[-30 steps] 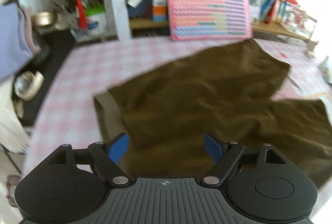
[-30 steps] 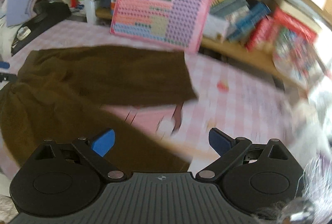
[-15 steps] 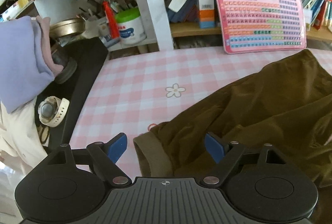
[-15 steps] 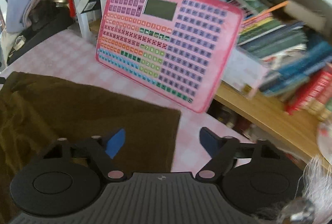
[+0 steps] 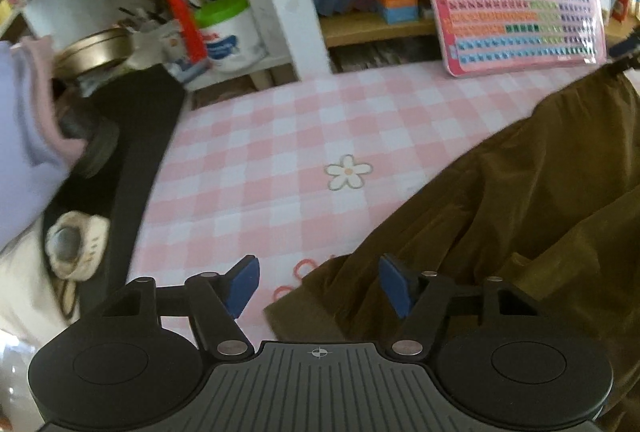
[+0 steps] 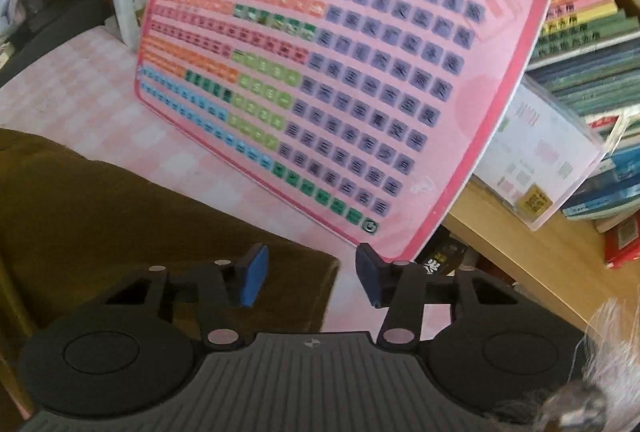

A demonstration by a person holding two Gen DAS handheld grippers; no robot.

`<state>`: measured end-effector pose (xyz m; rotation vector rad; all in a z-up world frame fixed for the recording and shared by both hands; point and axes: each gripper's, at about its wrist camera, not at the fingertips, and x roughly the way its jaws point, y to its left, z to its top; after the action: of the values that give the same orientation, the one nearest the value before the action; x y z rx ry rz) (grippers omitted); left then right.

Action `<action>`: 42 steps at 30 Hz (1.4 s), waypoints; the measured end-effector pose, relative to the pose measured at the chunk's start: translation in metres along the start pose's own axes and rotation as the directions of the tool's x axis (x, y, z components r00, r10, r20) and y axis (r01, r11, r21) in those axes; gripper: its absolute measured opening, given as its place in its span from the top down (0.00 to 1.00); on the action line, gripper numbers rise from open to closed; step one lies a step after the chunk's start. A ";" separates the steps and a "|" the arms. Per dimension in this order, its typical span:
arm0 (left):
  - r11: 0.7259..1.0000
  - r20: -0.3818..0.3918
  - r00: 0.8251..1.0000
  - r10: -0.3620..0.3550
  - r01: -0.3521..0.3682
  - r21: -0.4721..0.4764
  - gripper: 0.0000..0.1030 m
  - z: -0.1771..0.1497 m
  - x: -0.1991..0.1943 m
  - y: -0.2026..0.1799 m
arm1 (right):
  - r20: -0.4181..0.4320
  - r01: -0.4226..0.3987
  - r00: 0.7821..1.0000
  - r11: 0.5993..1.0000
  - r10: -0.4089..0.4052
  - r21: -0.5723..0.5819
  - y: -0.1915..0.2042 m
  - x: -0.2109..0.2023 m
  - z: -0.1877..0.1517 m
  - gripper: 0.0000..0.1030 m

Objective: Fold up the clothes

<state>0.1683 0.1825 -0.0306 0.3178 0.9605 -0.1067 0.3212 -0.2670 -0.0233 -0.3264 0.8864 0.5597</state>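
The brown garment (image 5: 520,216) lies rumpled on the pink checked tablecloth (image 5: 280,152), not yet a neat fold as far as either view shows (how many folds it carries I cannot tell). One corner sits just ahead of the left gripper (image 5: 319,286), another under the right gripper (image 6: 308,276); both stand open, holding nothing. Bare cloth opens left of the left gripper; a pink keyboard toy (image 6: 340,72) crowds close ahead of the right.
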 end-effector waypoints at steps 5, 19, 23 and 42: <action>0.998 -0.018 0.999 -0.045 0.046 0.041 0.35 0.002 0.015 -0.005 | -0.020 -0.033 0.999 0.999 0.033 0.000 -0.008 0.019 0.004 0.60; 0.991 -0.050 0.990 -0.129 0.131 0.035 0.35 0.003 0.034 0.007 | -0.093 -0.111 0.990 0.994 0.110 -0.007 -0.011 0.032 0.009 0.70; 0.984 -0.052 0.984 -0.168 0.171 0.050 0.45 0.005 0.036 0.008 | -0.079 -0.091 0.993 0.996 0.090 -0.011 -0.006 0.029 0.011 0.84; 0.971 0.254 0.945 -0.207 0.167 0.170 0.91 -0.009 -0.058 0.015 | 0.275 0.248 0.925 0.965 -0.262 0.086 0.055 -0.145 -0.017 0.89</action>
<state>0.1312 0.1969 0.0154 0.3362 0.7101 -0.3871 0.2052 -0.2778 0.0809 -0.3014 0.5665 0.3304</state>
